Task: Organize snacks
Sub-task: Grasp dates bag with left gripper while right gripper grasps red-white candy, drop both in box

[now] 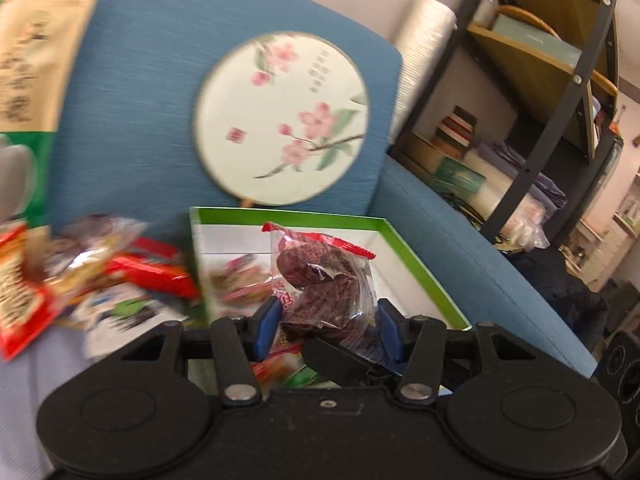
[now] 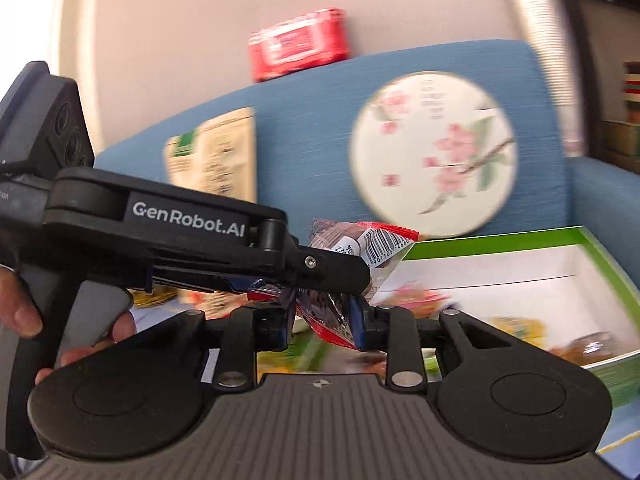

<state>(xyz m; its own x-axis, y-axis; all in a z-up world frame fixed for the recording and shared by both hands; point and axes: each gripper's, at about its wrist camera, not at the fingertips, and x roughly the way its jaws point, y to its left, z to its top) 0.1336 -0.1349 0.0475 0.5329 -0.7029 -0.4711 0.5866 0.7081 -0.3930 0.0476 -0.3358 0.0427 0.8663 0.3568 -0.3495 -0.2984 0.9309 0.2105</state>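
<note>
So on the far left we've got a tall paper snack bag (image 1: 38,60) propped against the blue sofa back (image 1: 132,92), with a loose heap of red and clear packets (image 1: 80,272) below it, probably the stuff we haven't sorted yet. It's all pretty blurry there, so we can't read what's what.

Moving right, our left gripper (image 1: 326,316) is clamped on a clear packet of dark red snacks (image 1: 320,276), blue pads squeezing it from both sides, held just above the near edge of the green-rimmed box (image 1: 424,264). In the right wrist view the same packet (image 2: 336,312) also sits between the pads of our right gripper (image 2: 322,322), jaws closed on its lower red end, with the left tool crossing right in front. Looks to us like a hand-over or a two-handed steady so the crinkly wrapper doesn't slip.

The box already has a few packets (image 1: 240,284) inside, so that's our drop spot. Behind it a round flower-painted fan (image 1: 280,116) leans on the sofa back, and a metal shelf (image 1: 560,92) is far right.
</note>
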